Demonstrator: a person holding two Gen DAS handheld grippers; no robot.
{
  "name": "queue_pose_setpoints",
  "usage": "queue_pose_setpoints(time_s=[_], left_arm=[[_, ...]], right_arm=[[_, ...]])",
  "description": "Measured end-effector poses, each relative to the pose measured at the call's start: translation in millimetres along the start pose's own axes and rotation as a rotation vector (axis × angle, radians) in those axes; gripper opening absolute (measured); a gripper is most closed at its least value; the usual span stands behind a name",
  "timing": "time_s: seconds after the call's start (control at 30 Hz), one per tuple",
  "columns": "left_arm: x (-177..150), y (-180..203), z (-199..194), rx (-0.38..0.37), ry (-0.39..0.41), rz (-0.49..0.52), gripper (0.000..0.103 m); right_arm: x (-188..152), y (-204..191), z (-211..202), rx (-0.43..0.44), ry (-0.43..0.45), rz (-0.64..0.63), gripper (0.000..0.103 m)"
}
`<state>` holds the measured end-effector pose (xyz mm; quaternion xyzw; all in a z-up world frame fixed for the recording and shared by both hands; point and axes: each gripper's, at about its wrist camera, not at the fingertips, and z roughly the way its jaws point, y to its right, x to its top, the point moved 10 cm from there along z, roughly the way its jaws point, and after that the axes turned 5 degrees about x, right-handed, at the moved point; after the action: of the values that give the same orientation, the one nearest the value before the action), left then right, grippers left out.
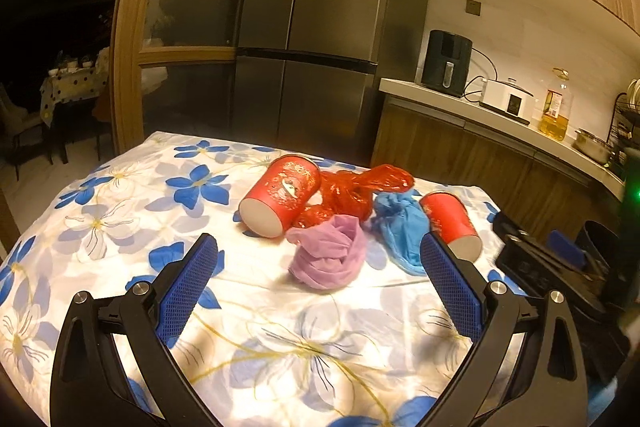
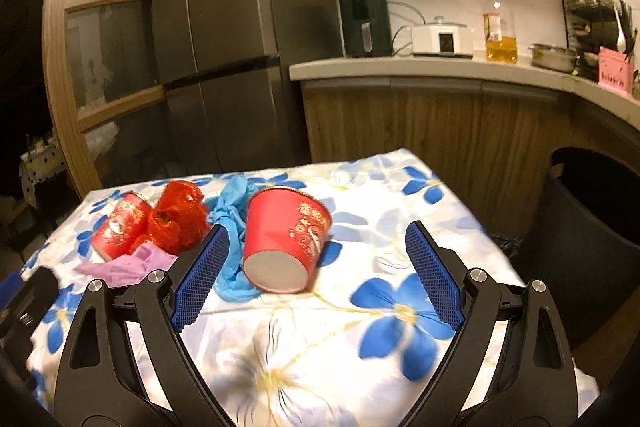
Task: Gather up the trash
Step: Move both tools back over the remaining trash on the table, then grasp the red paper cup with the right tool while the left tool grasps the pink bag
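Nothing is collected yet: both your grippers stand wide open and empty. On the flowered tablecloth [image 2: 400,311] lie two red paper cups on their sides, one [image 2: 286,241] just ahead of your right gripper [image 2: 316,275], the other [image 1: 280,201] farther left, with a crumpled red plastic bag [image 1: 352,193], a pink wad [image 1: 328,257] ahead of your left gripper [image 1: 320,279], and a blue bag [image 1: 400,227] bunched between them. The dark round bin [image 2: 592,227] stands off the table's right edge; what it holds I cannot tell. The near cloth is clear for approach.

Each claw, left claw [image 1: 319,242] and right claw [image 2: 317,231], has two black skeletal arms. Silver round screws [image 1: 141,287] secure the pivots. The fingers [image 1: 188,287] carry blue mesh-textured pads.
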<state>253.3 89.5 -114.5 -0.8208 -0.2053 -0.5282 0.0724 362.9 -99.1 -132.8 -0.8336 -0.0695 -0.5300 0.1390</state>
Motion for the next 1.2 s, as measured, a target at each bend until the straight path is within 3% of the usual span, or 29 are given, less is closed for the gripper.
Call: queue_pose_setpoints(time_s=[0.37, 0.57, 0.7, 0.93, 1.2], left_arm=[[-0.5, -3.1, 28.6, 0.007, -0.019, 0.008, 0.097], [-6.3, -3.5, 37.4, -0.001, -0.047, -0.01, 0.097], [-7.5, -3.0, 39.3, -0.004, -0.053, -0.012, 0.097], [-11.2, -3.1, 45.1, -0.012, -0.077, -0.017, 0.097], [-19.9, 2.7, 68.2, -0.008, -0.146, -0.061, 0.093]], right_arm=[[-11.3, 2.2, 62.9, 0.025, -0.116, 0.089, 0.085], [-22.1, -5.1, 78.1, 0.044, -0.172, 0.08, 0.075], [-27.9, -4.3, 82.9, 0.049, -0.199, 0.087, 0.062], [-26.1, -0.4, 72.7, 0.065, -0.175, 0.113, 0.06], [-12.7, 4.8, 29.5, 0.048, -0.069, 0.091, 0.06]])
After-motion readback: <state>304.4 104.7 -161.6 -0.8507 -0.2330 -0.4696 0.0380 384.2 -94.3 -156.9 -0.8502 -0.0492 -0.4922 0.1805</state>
